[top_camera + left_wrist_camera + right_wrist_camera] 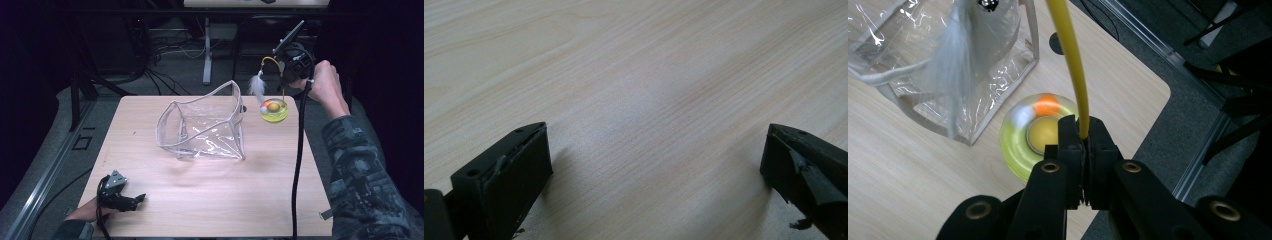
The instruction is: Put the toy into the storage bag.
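The cat toy point(1035, 135), a yellow-green ring dish, sits just beyond the right gripper point(1083, 137), whose jaws are clamped on its yellow wire point(1070, 60). A blurred feather point(955, 75) half-hides the clear bag point(205, 127). The left gripper point(656, 165) is spread wide, holding nothing, over the table point(649, 75).

pouch point(205, 127) mid-table point(210, 200) | toy point(273, 111) just right of pouch
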### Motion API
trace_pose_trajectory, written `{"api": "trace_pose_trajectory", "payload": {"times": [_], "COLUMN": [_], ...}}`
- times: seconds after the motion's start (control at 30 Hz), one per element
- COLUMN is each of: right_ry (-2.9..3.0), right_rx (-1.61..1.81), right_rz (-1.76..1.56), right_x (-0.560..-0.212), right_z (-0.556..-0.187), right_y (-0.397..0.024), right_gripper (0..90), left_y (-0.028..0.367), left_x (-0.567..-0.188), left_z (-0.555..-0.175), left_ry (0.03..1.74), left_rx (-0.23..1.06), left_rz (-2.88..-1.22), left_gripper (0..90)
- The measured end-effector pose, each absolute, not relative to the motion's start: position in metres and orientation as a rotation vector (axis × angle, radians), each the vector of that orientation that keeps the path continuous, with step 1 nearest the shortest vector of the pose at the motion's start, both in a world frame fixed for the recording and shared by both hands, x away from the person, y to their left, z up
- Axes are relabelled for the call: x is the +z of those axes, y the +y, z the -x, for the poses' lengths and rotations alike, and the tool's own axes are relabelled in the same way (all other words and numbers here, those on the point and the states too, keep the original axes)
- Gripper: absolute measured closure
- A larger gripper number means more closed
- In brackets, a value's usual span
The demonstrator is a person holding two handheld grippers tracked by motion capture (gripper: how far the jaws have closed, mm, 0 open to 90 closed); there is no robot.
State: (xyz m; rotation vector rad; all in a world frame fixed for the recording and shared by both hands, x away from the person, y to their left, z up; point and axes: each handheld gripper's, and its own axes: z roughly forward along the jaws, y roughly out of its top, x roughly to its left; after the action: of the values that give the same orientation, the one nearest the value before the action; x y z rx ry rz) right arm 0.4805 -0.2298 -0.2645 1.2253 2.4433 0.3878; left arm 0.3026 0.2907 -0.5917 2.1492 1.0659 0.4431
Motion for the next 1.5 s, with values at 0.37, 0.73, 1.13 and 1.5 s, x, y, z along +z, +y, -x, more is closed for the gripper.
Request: {"api": "trace_pose_trajectory", "payload": {"times": [0.37, 0.73, 1.13, 1.5], "right_ry": [2.422, 2.405, 2.388, 2.387], "right_rx": [0.41, 0.431, 0.454, 0.477], "right_rz": [-1.216, -1.202, -1.166, -1.119], "right_x": [-0.253, -0.242, -0.221, -0.206], "right_z": [-0.48, -0.479, -0.477, -0.474], "right_y": [-0.228, -0.225, -0.213, -0.201], "right_gripper": [88.0, 88.0, 88.0, 88.0], "left_y": [0.291, 0.291, 0.291, 0.291], "left_x": [-0.592, -0.592, -0.592, -0.592], "left_z": [-0.303, -0.303, -0.303, -0.303], "left_ry": [1.066, 1.066, 1.065, 1.066], "left_rx": [0.443, 0.443, 0.443, 0.444], "left_rz": [-2.15, -2.149, -2.151, -2.149], "left_gripper": [0.0, 0.1, 0.1, 0.1]}}
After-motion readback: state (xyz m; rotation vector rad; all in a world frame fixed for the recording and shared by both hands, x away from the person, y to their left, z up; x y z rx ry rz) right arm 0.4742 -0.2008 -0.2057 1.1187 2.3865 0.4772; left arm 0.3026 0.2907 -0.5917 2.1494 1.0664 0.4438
